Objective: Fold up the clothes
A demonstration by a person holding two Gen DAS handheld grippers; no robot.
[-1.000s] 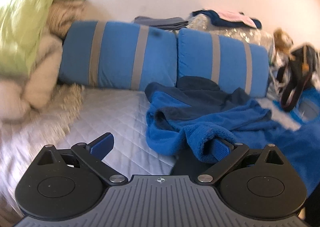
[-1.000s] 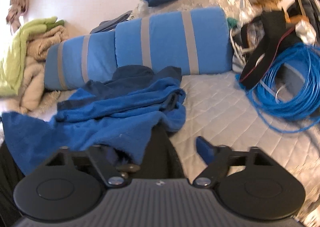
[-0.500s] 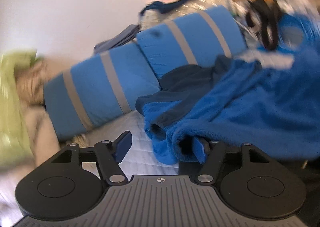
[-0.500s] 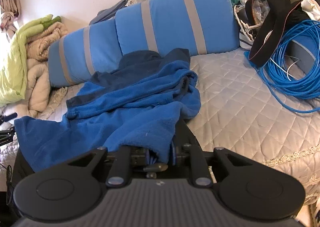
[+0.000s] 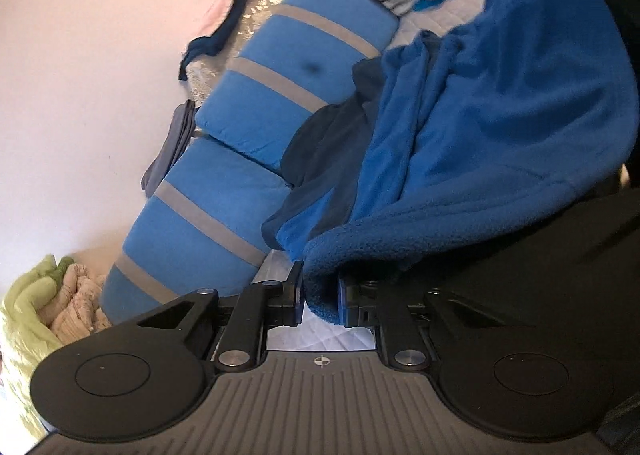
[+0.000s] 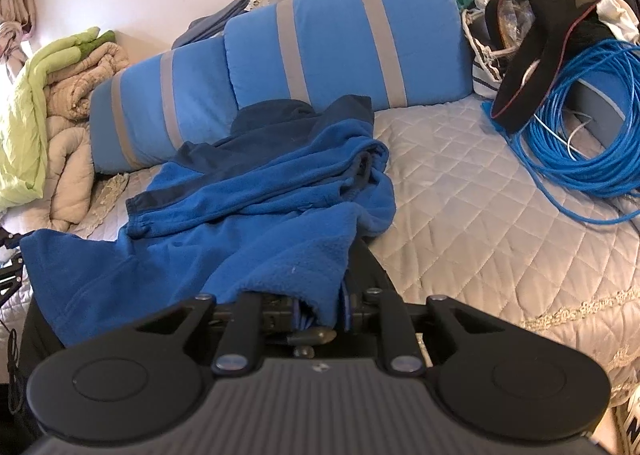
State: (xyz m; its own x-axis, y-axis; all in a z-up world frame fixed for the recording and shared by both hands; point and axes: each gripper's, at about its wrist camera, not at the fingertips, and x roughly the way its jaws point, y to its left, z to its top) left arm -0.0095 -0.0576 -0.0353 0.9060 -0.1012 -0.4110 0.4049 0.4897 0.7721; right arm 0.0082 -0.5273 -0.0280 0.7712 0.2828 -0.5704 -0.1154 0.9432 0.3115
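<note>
1. Left gripper point(image 5: 319, 297) closing on fleece point(image 5: 480, 127) hem – thick edge sits between the jaws, pads look to be touching it.
2. Right gripper point(image 6: 320, 309) pinched tight on another edge of the same fleece point(image 6: 256, 223), cloth bunched in the jaws.
3. Fleece sprawled on the quilt point(image 6: 460, 207), crumpled, collar end up against the striped bolsters point(image 6: 340, 51); near hem stretched between both grippers.
4. Handling, by the look: soft, thick, light, zero stiffness – will sag and drag, not slip. Grips well at a doubled hem; best held at two well-separated corners, then lifted clear to shake flat.
5. Snag risk: cable coil point(image 6: 580, 135) near the right side, blankets point(image 6: 44, 107) on the left.
6. Containers: none in view, nothing to report.
</note>
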